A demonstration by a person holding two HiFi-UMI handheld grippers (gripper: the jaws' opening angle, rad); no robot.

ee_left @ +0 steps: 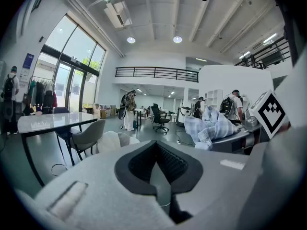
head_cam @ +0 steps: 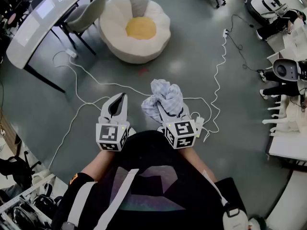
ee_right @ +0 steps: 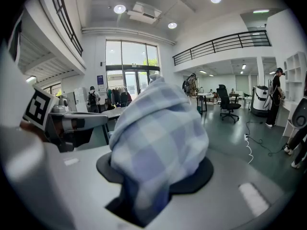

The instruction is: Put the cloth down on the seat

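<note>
The right gripper (head_cam: 169,115) is clenched on the bunched blue-checked cloth (head_cam: 163,99), which is held up in the air. In the right gripper view the cloth billows over the jaws and hides their tips. The left gripper (head_cam: 116,107) hangs just beside it with its jaws pressed together on nothing. The seat (head_cam: 115,18), a white beanbag with a yellow centre, lies well apart on the floor ahead. In the left gripper view only its pale top shows above the gripper's body.
</note>
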